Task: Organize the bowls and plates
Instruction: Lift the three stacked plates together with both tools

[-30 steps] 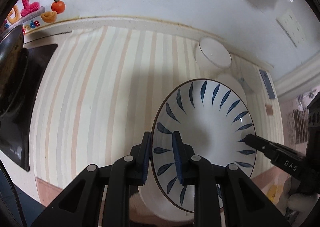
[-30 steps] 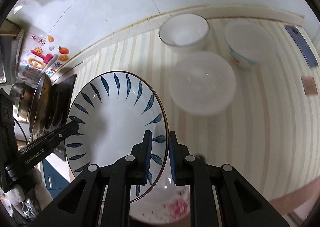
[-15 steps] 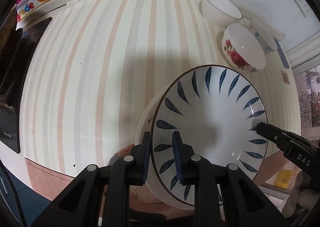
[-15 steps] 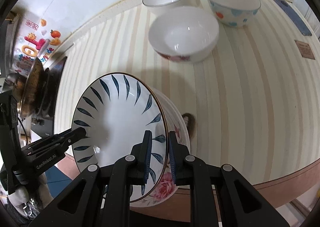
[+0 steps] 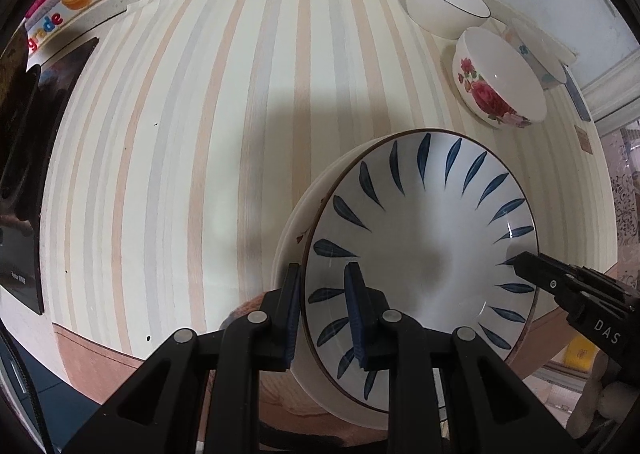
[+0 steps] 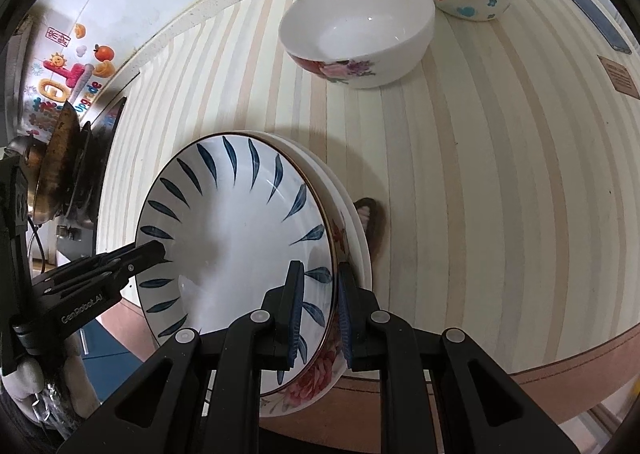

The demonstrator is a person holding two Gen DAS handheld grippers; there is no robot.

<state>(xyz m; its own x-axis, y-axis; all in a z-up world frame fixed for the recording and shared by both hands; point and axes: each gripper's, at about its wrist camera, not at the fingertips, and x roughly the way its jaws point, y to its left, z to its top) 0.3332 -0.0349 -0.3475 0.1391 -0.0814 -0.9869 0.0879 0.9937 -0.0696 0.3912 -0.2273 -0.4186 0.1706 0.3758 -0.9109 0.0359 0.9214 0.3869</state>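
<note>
Gripping plate point(image 5: 424, 238) rim, counter edge point(image 6: 520, 366) near

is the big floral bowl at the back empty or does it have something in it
Empty. In the right wrist view the floral bowl sits upright on the striped counter, its bare white inside showing only a small glint.

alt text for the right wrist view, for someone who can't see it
Both grippers, right and left, clamp opposite rims of a blue-leaf plate over a floral plate at the striped counter's edge. Three bowls sit behind.
</note>
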